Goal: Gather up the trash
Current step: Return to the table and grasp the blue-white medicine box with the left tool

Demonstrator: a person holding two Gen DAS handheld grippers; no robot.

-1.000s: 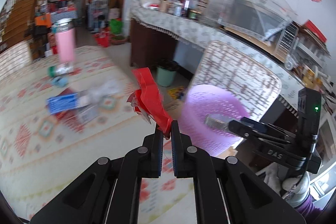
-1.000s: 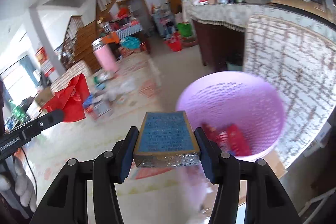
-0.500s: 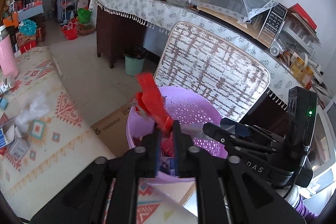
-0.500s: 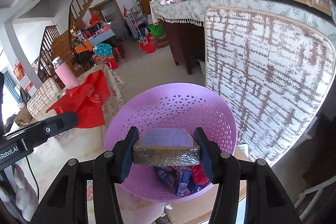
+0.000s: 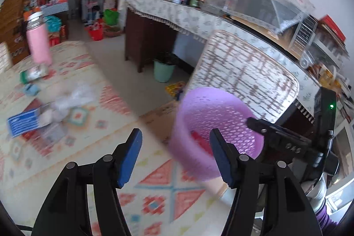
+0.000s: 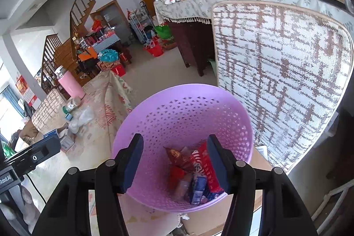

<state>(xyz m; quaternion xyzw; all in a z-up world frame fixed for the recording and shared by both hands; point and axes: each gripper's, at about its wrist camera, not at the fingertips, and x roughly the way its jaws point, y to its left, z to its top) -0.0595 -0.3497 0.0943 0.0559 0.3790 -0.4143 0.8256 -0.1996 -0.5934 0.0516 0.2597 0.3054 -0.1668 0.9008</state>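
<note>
Both the left gripper (image 5: 174,144) and the right gripper (image 6: 173,149) gape empty, wrappers lying in the perforated purple plastic basket (image 6: 221,107), so I'd send the left one low and square toward the blue-printed carton (image 5: 23,123) on the patterned worktop (image 5: 93,132).
</note>
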